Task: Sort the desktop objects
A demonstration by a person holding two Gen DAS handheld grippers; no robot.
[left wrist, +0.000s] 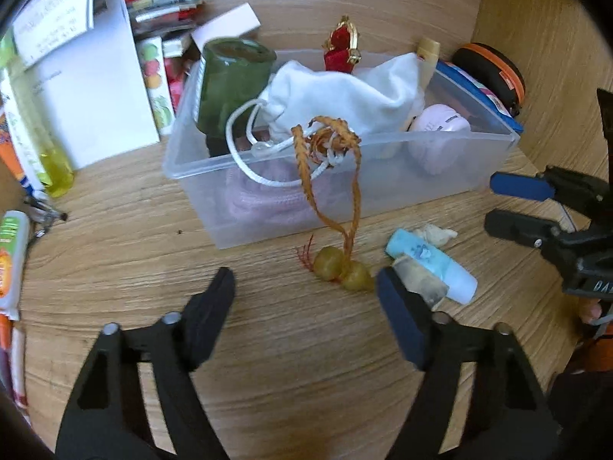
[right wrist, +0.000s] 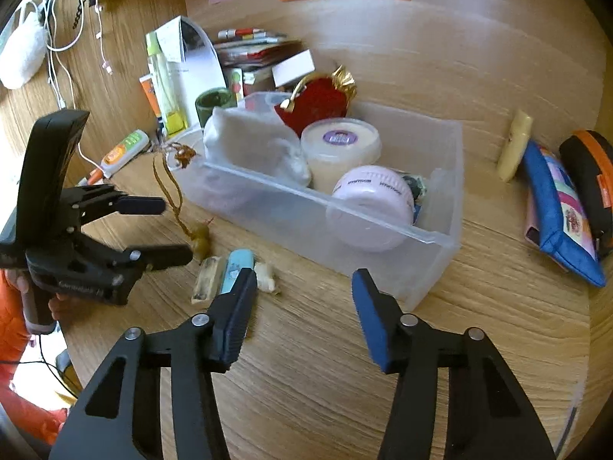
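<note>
left gripper (left wrist: 306, 287): fingers wide apart, nothing between them, low over the surface (left wrist: 291, 364) in front of the bin
right gripper (right wrist: 304, 287): fingers wide apart, holding nothing, above bare wood near the bin's near corner
bin (left wrist: 383, 176): clear plastic, on the surface, packed with a white drawstring bag (left wrist: 337, 99), green jar (left wrist: 230, 80), red-gold ornament (left wrist: 341, 44), pink round case (right wrist: 371, 199), white tub (right wrist: 341, 149)
braided cord (left wrist: 306, 168): orange, hooked over the bin's front rim, hangs down outside; its two yellow-green beads (left wrist: 343, 268) rest on the surface, just beside the left gripper's blue-padded finger
blue tube (left wrist: 433, 264): lying on the surface right of the beads, grubby eraser-like block (right wrist: 208, 278) alongside
blue pouch (right wrist: 555, 207): on the surface right of the bin, apart from it
</note>
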